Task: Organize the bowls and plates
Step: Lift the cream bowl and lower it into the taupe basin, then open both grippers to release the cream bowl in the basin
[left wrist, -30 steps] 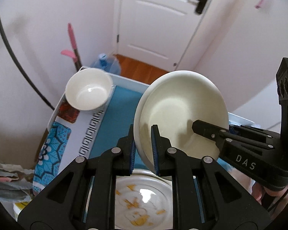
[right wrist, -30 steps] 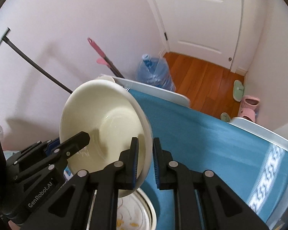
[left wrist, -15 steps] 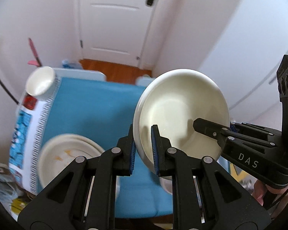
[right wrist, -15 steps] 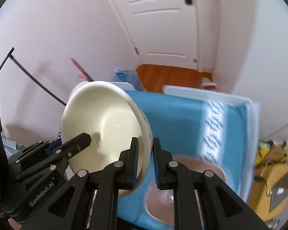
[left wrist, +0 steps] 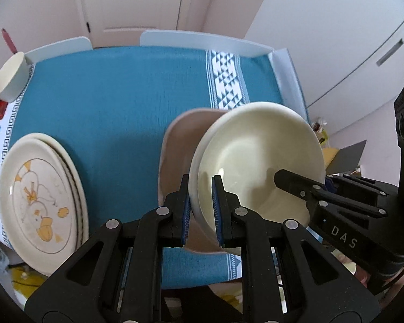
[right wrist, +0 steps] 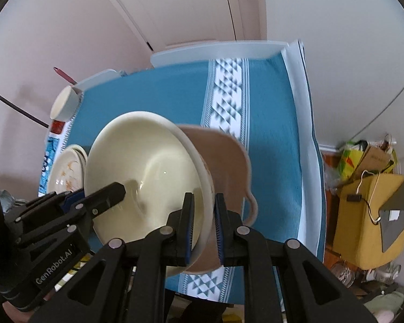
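Bowl (left wrist: 258, 158) rim pinched between both grippers' (left wrist: 201, 210) (right wrist: 204, 228) fingers.

A white panelled door (right wrist: 191, 8) stands at twelve o'clock between pale pinkish walls (left wrist: 37, 8), in soft daylight. The counter (left wrist: 115, 102) wears a teal cloth with a white patterned band. At three o'clock, yellow cardboard boxes (right wrist: 369, 215) sit on wooden floor.

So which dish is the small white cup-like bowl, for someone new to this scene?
Start at the blue tablecloth. Go to its far left corner, by the wall. The small white bowl stands alone there, deep and straight-sided, unlike the flat duck-print plates nearer the camera.
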`<act>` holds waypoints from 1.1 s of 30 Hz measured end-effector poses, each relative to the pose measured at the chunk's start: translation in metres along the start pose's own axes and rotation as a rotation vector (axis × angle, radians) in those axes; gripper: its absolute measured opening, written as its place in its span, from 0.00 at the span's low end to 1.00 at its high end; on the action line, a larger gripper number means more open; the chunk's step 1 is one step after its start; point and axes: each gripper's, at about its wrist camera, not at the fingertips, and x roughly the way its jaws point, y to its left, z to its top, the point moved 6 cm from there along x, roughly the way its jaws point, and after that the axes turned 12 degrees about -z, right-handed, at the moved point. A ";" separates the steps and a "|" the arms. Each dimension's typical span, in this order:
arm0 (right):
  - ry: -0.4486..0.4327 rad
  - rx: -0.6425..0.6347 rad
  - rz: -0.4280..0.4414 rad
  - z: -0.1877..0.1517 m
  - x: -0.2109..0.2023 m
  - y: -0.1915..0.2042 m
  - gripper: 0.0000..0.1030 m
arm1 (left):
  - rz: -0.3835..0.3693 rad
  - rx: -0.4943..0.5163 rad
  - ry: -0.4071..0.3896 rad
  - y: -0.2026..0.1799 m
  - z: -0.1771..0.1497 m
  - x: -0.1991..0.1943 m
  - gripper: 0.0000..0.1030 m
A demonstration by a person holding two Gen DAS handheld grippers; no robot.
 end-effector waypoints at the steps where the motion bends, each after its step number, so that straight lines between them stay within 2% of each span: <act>1: 0.006 -0.001 -0.001 -0.003 0.004 0.000 0.13 | 0.006 -0.004 0.007 0.002 -0.001 0.004 0.13; 14: 0.037 -0.081 -0.041 -0.001 0.030 0.002 0.13 | 0.072 -0.013 0.056 0.013 0.002 0.029 0.13; 20: 0.053 -0.125 -0.091 0.000 0.035 0.005 0.13 | 0.099 -0.016 0.076 0.016 0.002 0.037 0.13; 30: 0.051 -0.123 -0.092 0.006 0.031 0.003 0.13 | 0.104 -0.007 0.073 0.015 0.003 0.036 0.13; 33: 0.043 -0.105 -0.066 0.008 0.026 -0.001 0.13 | 0.105 -0.012 0.080 0.014 0.001 0.038 0.13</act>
